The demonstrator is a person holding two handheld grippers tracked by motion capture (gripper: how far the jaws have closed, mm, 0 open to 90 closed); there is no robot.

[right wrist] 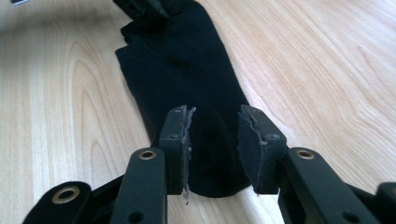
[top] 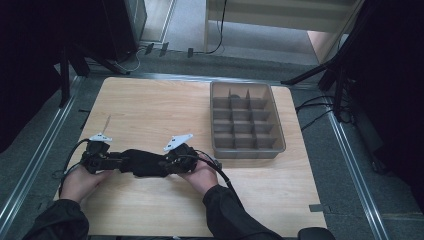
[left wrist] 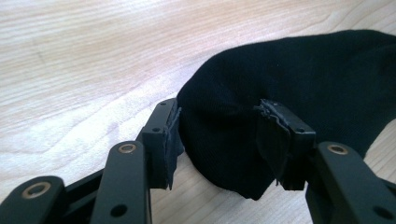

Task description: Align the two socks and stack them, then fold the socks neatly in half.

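Wooden table (top: 150,105) | black sock (top: 142,164) flat | both grippers' jaws parted around its ends

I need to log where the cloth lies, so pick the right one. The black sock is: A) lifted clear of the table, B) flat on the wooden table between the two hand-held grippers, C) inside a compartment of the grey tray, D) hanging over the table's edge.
B: the black sock lies flat on the wooden table, stretched between the left hand-held gripper and the right hand-held gripper, well apart from the grey tray.
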